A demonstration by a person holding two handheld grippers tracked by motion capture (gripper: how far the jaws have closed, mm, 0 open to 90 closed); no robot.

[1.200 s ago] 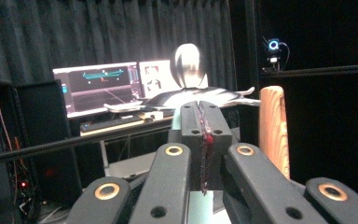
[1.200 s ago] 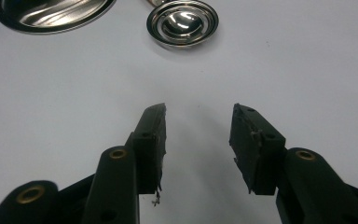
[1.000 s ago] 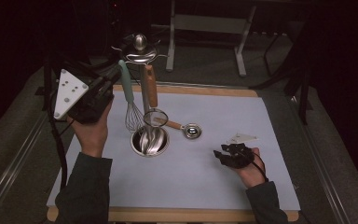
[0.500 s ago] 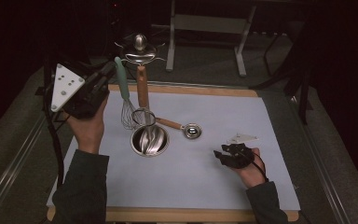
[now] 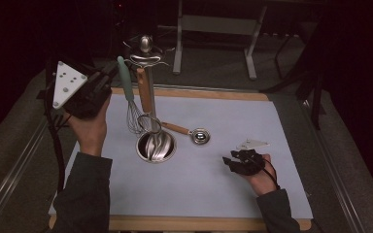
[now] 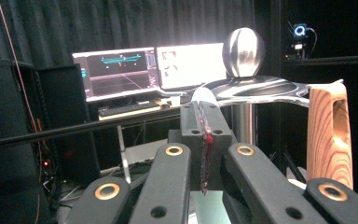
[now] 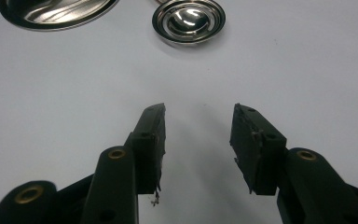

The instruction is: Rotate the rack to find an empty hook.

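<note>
- Mint green is the handle of the whisk point(image 5: 126, 92), and the left gripper point(image 5: 108, 77) is closed tight on the top of that handle, up by the top of the stand
- The left gripper view shows its two black jaws pressed together on the handle's pale tip point(image 6: 204, 95)
- The wire end of the whisk hangs down below the left gripper, just over the round steel base point(image 5: 156, 145) of the metal stand point(image 5: 145, 53)
- A wooden handle point(image 5: 145, 90) hangs from the stand too, just to the right of the whisk, and in the left gripper view it is close by on the right point(image 6: 330, 135)
- A small shiny measuring cup point(image 5: 200, 136) with a wooden handle lies on the white mat point(image 5: 233, 194), between the two grippers
- The right gripper point(image 5: 230, 162) rests low on the mat, well apart from the whisk
- Its jaws are open with nothing but mat between them point(image 7: 198, 135), and the cup point(image 7: 189, 21) sits ahead of them
</note>
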